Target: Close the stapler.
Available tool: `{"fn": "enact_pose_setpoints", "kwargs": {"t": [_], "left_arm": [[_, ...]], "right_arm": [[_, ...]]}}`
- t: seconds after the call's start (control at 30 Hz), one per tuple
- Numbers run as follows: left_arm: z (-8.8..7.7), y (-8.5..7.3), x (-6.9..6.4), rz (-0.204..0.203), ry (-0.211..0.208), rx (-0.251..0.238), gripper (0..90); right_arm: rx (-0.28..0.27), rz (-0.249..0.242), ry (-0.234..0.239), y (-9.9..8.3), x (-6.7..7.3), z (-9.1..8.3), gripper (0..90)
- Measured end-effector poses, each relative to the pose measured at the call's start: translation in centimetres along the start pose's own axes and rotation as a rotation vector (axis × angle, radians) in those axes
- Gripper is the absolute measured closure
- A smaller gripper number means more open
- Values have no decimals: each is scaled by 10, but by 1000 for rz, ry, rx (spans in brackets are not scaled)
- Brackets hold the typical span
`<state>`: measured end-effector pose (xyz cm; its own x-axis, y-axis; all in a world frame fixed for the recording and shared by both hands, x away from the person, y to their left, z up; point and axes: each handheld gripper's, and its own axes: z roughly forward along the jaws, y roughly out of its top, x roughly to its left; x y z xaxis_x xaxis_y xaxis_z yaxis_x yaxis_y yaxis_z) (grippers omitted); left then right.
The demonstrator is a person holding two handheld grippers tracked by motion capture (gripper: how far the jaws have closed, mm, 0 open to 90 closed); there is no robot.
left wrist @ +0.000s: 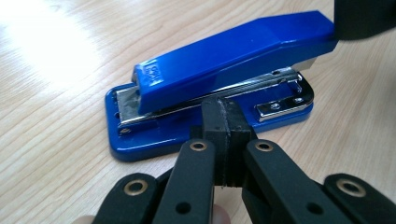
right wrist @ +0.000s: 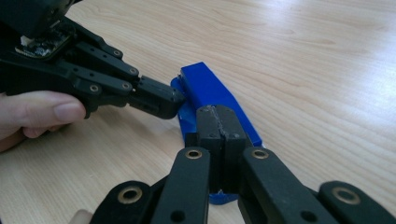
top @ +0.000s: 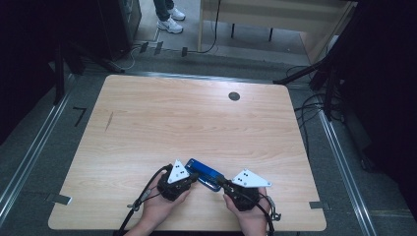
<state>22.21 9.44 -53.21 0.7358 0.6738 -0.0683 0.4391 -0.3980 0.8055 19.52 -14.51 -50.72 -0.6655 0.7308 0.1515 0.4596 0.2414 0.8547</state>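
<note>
One blue stapler (top: 204,173) lies flat on the worktop (top: 187,118), near its front edge. Left of the stapler, the left gripper (top: 193,176) has its jaws clenched on nothing, tips against the stapler's side. Right of it, the right gripper (top: 221,183) is also clenched and empty, tips resting on the rear end. There are two grippers and one stapler. I judge both are steadying or pressing it; next, one should probably push the top down with care.

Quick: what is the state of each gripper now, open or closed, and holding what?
Left gripper: closed, fingers together, holding nothing; tips at the side of the blue stapler.
Right gripper: closed, holding nothing; tips over the stapler's top.
</note>
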Motion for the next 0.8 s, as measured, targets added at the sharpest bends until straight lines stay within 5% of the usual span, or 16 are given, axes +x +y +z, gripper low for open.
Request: {"fn": "enact_pose_setpoints", "kwargs": {"t": [0.13,0.47,0.8], "left_arm": [[-10,-1,5,-33,11,-30,900],[-47,-15,24,-97,115,-103,514],[-82,-40,52,-158,238,-165,312]], "right_arm": [[0,-3,-1,-4,3,0,900],[10,5,-1,-12,6,1,900],[16,22,-6,-17,11,7,900]]}}
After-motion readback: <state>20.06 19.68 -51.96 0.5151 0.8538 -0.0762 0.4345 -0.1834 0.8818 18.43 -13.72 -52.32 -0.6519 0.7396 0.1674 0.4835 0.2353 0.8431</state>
